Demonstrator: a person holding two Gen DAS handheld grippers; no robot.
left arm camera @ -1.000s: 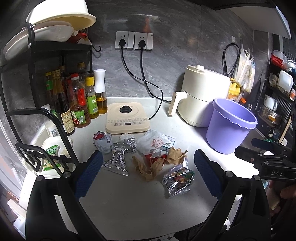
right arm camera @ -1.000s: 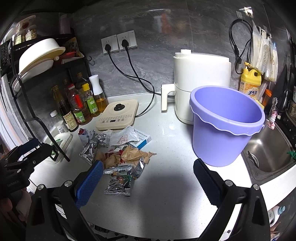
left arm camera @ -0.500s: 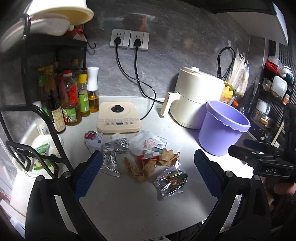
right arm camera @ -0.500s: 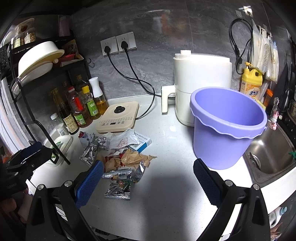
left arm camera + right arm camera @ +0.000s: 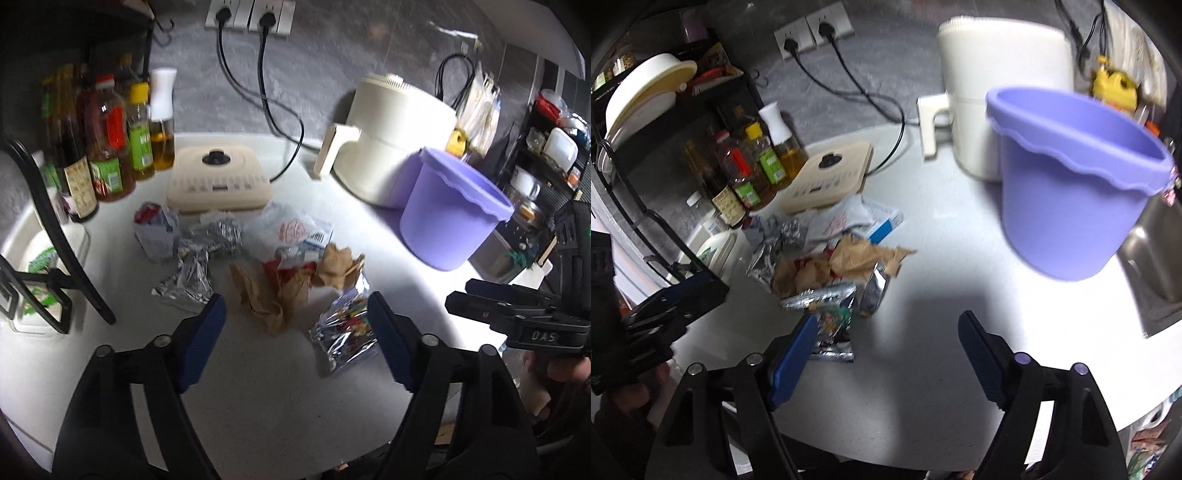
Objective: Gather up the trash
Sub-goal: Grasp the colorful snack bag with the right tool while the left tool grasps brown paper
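A heap of trash lies on the white counter: crumpled brown paper (image 5: 273,291), a foil snack bag (image 5: 343,332), silver foil wrappers (image 5: 192,273), a white plastic bag (image 5: 291,227). The heap also shows in the right wrist view, with the brown paper (image 5: 849,258) and snack bag (image 5: 831,321). A purple bucket (image 5: 454,218) (image 5: 1071,184) stands to the right. My left gripper (image 5: 295,332) is open and empty, just short of the brown paper. My right gripper (image 5: 886,350) is open and empty, its left finger beside the snack bag.
A cream air fryer (image 5: 395,136) stands behind the bucket. A cream appliance (image 5: 218,181) with plugged cords sits behind the trash. Sauce bottles (image 5: 110,140) and a black rack (image 5: 55,236) are on the left. A steel sink (image 5: 1152,258) lies right of the bucket.
Both grippers have moved forward and down toward the trash heap, which now looks larger and closer. Both stay open. The trash and bucket have not moved.
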